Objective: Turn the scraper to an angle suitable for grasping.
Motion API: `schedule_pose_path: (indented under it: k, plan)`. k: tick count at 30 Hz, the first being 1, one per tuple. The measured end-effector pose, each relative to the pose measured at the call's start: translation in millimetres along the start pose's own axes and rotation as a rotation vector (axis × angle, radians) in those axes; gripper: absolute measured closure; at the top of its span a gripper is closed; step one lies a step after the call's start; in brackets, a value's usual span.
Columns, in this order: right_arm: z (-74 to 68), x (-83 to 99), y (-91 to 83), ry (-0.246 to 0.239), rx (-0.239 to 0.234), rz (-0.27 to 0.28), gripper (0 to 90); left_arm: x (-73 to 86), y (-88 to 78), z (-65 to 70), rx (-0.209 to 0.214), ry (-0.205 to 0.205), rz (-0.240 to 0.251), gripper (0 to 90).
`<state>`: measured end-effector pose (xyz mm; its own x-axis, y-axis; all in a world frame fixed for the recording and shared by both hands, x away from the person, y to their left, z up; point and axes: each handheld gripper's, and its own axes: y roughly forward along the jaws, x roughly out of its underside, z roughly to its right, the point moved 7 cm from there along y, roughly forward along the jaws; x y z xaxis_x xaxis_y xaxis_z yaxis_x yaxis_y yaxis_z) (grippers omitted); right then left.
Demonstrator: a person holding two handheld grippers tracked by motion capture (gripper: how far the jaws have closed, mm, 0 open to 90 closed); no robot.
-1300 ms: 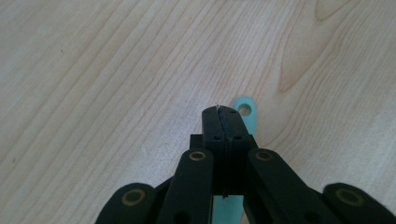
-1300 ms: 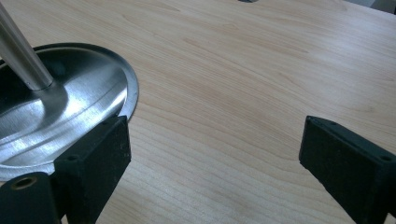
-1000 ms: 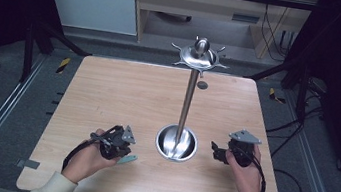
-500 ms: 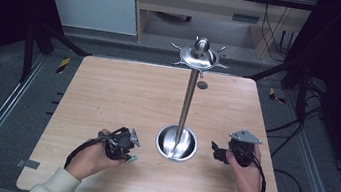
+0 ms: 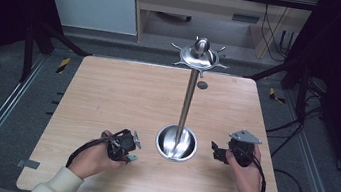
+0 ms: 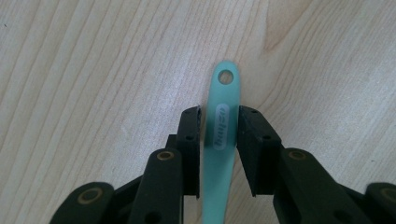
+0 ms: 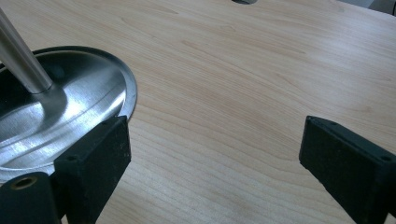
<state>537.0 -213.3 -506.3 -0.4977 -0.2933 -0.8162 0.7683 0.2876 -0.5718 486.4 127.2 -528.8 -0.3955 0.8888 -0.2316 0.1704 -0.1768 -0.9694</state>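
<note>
A mint-green utensil handle (image 6: 220, 140) with a hole at its end lies flat on the wooden table (image 5: 122, 99). My left gripper (image 6: 219, 116) points down over it. Its jaws have just been opening and now stand slightly apart on either side of the handle, with a thin gap showing. In the high view the left gripper (image 5: 126, 149) sits near the front left of the table, and the green tip (image 5: 132, 158) peeks out beside it. My right gripper (image 5: 215, 152) is wide open and empty, just right of the stand's base (image 5: 177, 143).
A steel stand rises from a round dish base (image 7: 70, 107) on a thin pole (image 5: 188, 98) to a hooked crown (image 5: 199, 54). A small dark disc (image 5: 202, 85) lies at the table's far side. Metal frame rails run along both sides of the table.
The left hand has shifted only slightly over the green handle. The right hand has stayed still.
</note>
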Motion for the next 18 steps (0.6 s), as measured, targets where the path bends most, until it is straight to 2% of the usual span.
schedule_pose_path:
  k: [18]
  plan:
    - [-0.2,0.1,0.1,0.003,0.0,-0.001,9.2,0.7,3.0,-0.4,0.027,0.0,-0.015,73.2]
